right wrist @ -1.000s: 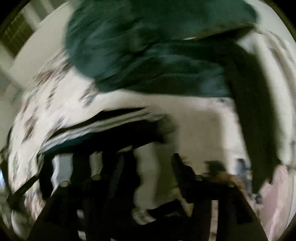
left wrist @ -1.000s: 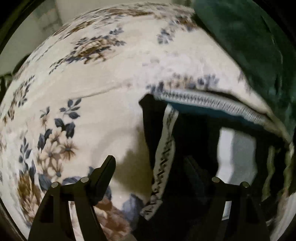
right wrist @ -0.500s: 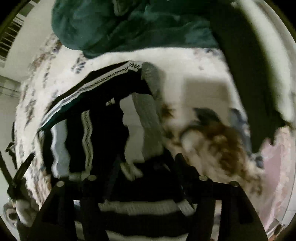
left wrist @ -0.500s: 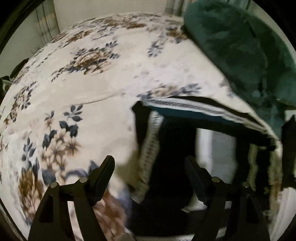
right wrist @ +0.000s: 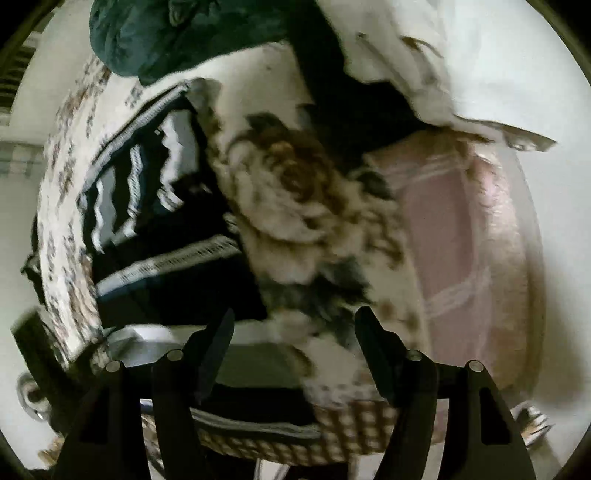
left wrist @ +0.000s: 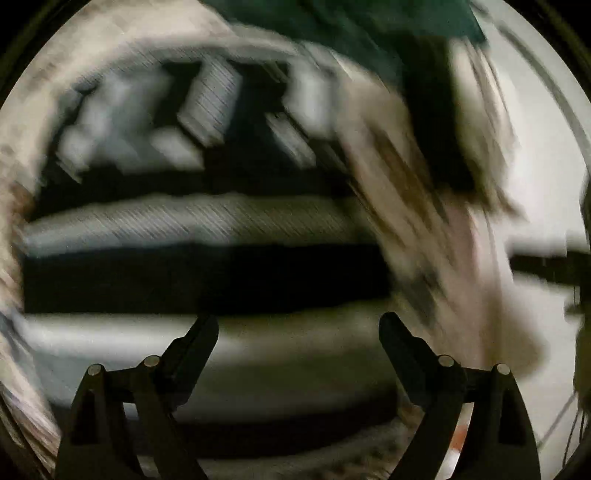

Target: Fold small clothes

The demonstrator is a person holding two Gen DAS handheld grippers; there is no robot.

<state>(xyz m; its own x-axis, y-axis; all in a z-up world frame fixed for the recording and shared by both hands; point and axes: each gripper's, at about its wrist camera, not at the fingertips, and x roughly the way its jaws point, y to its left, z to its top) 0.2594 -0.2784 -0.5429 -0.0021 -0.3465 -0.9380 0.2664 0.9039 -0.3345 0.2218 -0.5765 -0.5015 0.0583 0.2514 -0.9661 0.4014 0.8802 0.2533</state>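
Observation:
A black garment with white and grey stripes (left wrist: 207,258) lies spread on a floral bedspread (right wrist: 280,206). In the blurred left wrist view it fills the middle, and my left gripper (left wrist: 298,332) is open and empty just above its lower stripes. In the right wrist view the same garment (right wrist: 155,236) lies at the left, and my right gripper (right wrist: 293,328) is open and empty over the garment's right edge and the bedspread.
A dark green garment (right wrist: 177,33) lies heaped at the far side, also seen in the left wrist view (left wrist: 351,29). A pink cloth (right wrist: 465,236) and a white cloth (right wrist: 443,62) lie to the right. A woven basket edge (right wrist: 332,435) sits near the front.
Both grippers have pulled back and swung, so more of the striped garment shows. The left view has swept right over the garment and is now heavily blurred.

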